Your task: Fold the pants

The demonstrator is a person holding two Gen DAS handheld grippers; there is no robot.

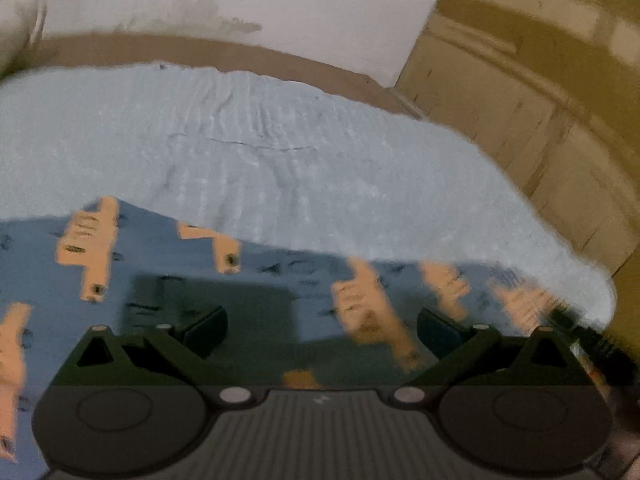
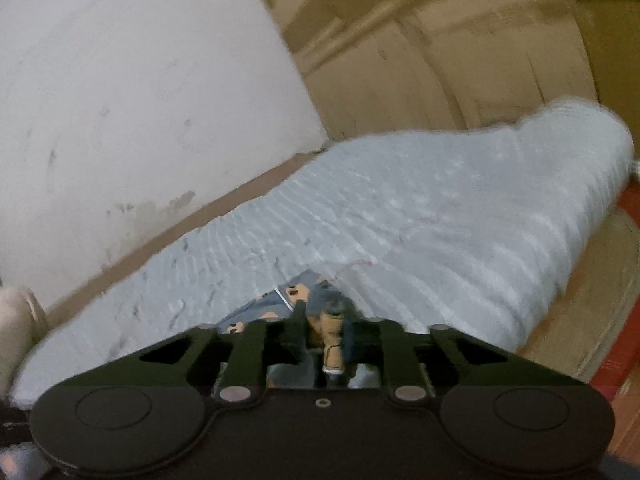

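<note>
The pants [image 1: 168, 264] are blue with orange dog prints and lie spread on a pale blue bed cover [image 1: 280, 152]. My left gripper [image 1: 320, 328] hovers just over the pants with its jaws wide apart and nothing between them. In the right wrist view my right gripper [image 2: 322, 328] is shut on a bunched bit of the pants [image 2: 280, 304], with the cloth pinched between the fingers and lifted slightly off the bed cover [image 2: 420, 220].
A white wall [image 1: 240, 0] runs behind the bed, with a brown bed frame edge [image 1: 200, 50] below it. Wooden cupboard doors [image 2: 460, 60] stand at the right. The bed's right edge [image 2: 580, 240] drops to a floor with a red strip.
</note>
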